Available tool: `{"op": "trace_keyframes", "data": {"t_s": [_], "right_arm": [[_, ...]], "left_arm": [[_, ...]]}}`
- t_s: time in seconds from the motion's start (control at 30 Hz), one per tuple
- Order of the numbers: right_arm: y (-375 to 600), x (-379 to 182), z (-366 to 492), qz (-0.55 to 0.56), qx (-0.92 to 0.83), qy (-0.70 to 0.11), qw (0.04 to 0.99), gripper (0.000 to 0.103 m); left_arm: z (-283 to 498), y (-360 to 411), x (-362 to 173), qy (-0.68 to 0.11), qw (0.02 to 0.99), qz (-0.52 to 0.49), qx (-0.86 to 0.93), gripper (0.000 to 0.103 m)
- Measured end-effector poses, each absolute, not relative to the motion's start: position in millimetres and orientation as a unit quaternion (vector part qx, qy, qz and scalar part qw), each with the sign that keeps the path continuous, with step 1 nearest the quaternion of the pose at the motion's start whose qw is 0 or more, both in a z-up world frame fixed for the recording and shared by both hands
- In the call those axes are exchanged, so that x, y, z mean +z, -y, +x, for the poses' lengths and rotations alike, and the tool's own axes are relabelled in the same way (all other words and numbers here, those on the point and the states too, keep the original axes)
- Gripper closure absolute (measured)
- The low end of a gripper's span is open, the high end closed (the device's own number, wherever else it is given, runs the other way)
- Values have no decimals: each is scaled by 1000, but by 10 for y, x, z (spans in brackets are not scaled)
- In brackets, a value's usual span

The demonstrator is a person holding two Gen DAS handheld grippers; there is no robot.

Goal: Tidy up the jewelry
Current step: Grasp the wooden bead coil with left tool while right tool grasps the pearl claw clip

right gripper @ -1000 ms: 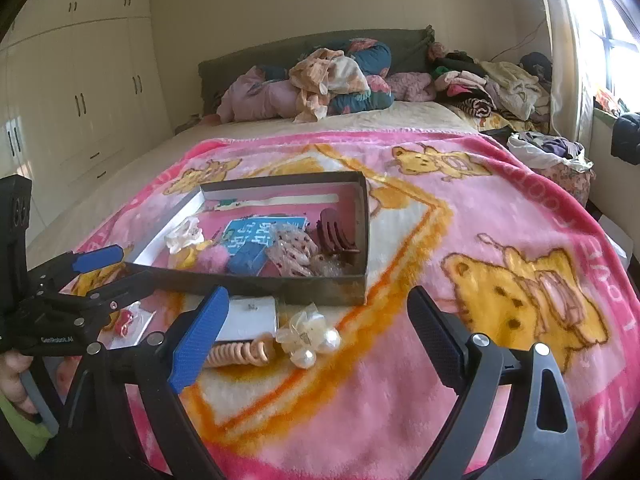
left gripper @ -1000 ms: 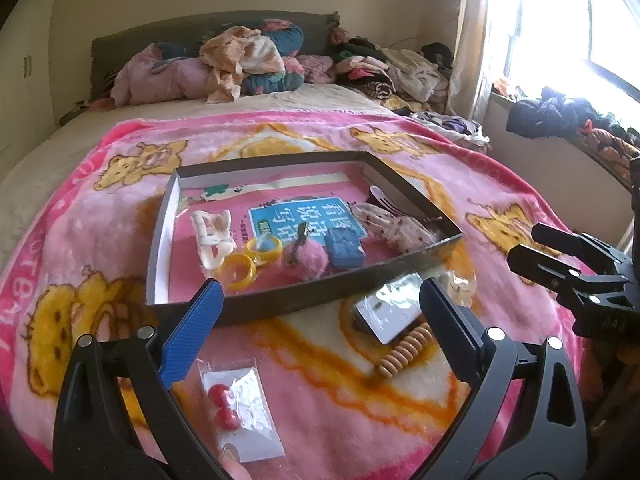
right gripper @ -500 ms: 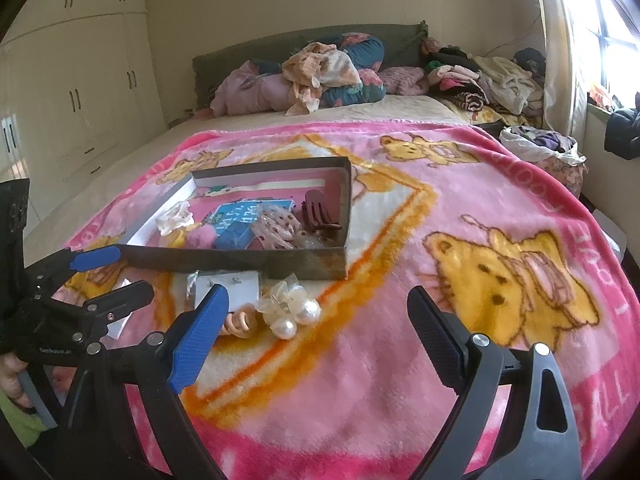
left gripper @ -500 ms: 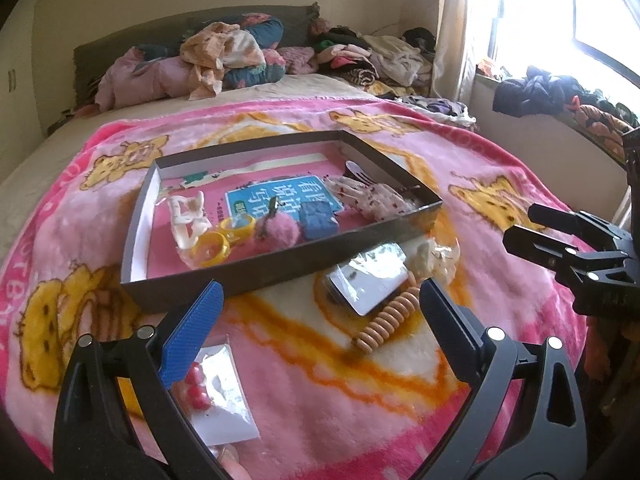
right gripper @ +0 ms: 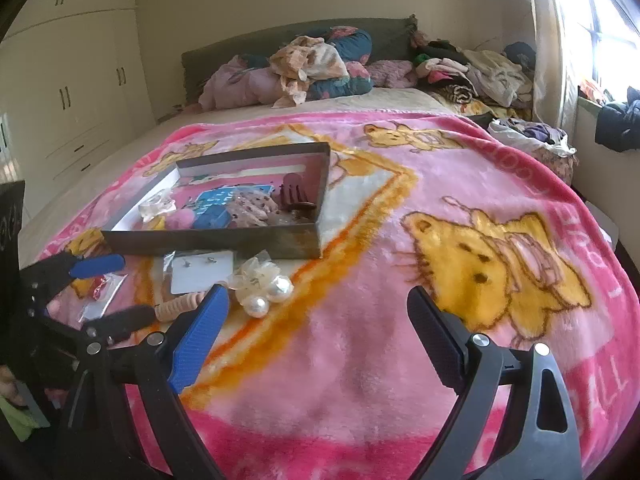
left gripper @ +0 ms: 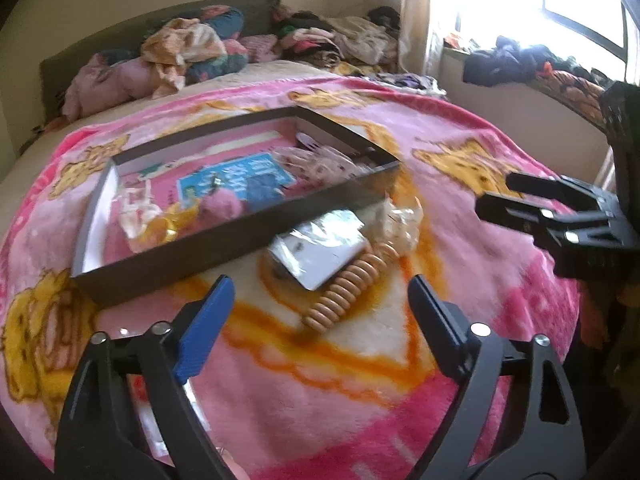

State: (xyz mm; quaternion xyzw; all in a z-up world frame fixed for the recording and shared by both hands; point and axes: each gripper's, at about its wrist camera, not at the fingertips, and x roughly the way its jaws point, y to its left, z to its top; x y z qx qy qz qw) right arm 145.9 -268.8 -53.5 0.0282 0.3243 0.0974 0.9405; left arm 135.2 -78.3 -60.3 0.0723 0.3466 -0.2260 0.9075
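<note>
Left wrist view
Left gripper (left gripper: pixel 320 312): jaws wide apart, empty, over the pink blanket (left gripper: pixel 320 408).
Wooden bead bracelet (left gripper: pixel 352 284): on blanket just ahead of the jaws, touching the earring card (left gripper: pixel 320 254).
Box (left gripper: pixel 224 240): shallow, dark-walled, beyond the card; holds hair clips, a pink pompom, yellow rings.

Right wrist view
Right gripper (right gripper: pixel 316 332): jaws wide apart, empty.
Pearl bow clip (right gripper: pixel 262 286): near the blue fingertip, outside the box (right gripper: pixel 248 242).
Red-bead packet (right gripper: pixel 102 290): between the left gripper's (right gripper: pixel 108 290) spread fingers.
</note>
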Motion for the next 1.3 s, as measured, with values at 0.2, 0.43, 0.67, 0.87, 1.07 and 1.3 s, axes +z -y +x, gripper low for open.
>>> {"op": "trace_keyframes", "data": {"t_s": [0.2,0.43,0.67,0.87,1.07,1.3], "right_arm": [[2705,-588,1526,34,102,-333,937,15],[2651,-703,1681,39,123,-355,926,15],[2469,-807,1845,9,143,-375,916,17],[2356,-881,1969,-13,151,-386,910,24],[2255,-959,2100,-31,162,-395,904,31],[2262,-978,2226,-9,180,-400,898,39]], "left_arm": [[1401,866,-738,-361,898,81,-241,48],[1469,897,-859,-377,889,86,-244,55],[1491,921,-908,-383,885,86,-249,59],[1509,932,-924,-386,885,89,-246,67],[1508,935,-948,-390,883,89,-247,76],[1474,907,-974,-397,878,87,-251,85]]}}
